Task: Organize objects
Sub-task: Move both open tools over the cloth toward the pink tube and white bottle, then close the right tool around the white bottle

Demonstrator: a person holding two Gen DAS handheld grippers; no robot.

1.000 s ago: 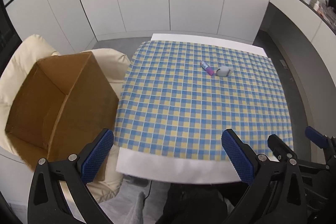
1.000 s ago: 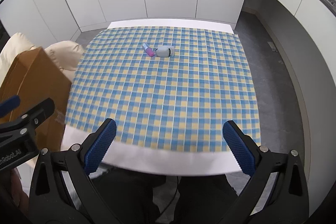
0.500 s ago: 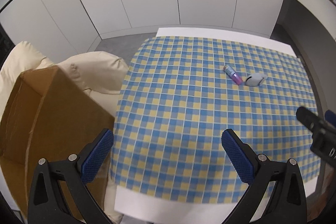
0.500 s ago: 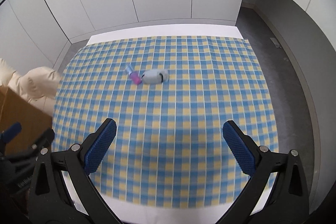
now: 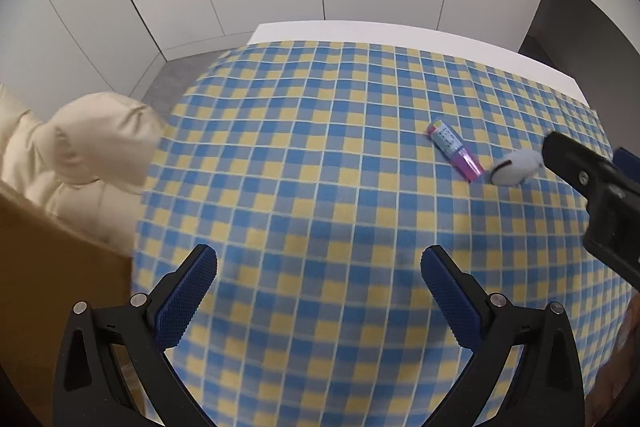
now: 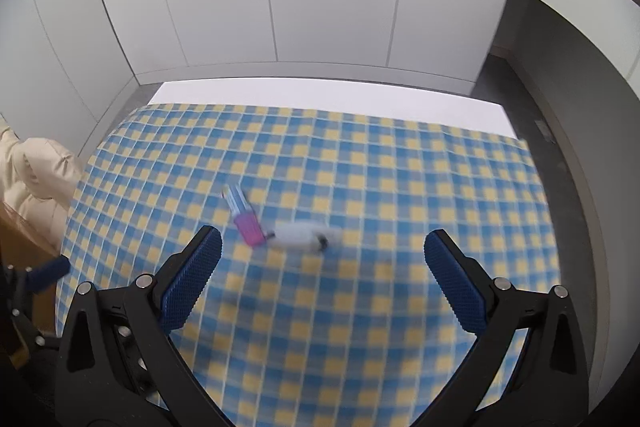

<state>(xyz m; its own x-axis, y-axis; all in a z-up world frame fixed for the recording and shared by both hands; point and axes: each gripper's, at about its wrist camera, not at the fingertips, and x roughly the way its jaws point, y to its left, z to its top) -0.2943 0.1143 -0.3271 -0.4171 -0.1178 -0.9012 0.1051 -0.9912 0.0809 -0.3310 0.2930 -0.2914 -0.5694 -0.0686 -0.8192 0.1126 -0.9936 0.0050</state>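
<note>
Blue-and-yellow checked tablecloth under left gripper, jaws wide, empty; pink-capped tube and pale grey rounded object lying far right, near black right gripper. Right wrist view: right gripper spread wide above tube and grey object, touching neither.
</note>
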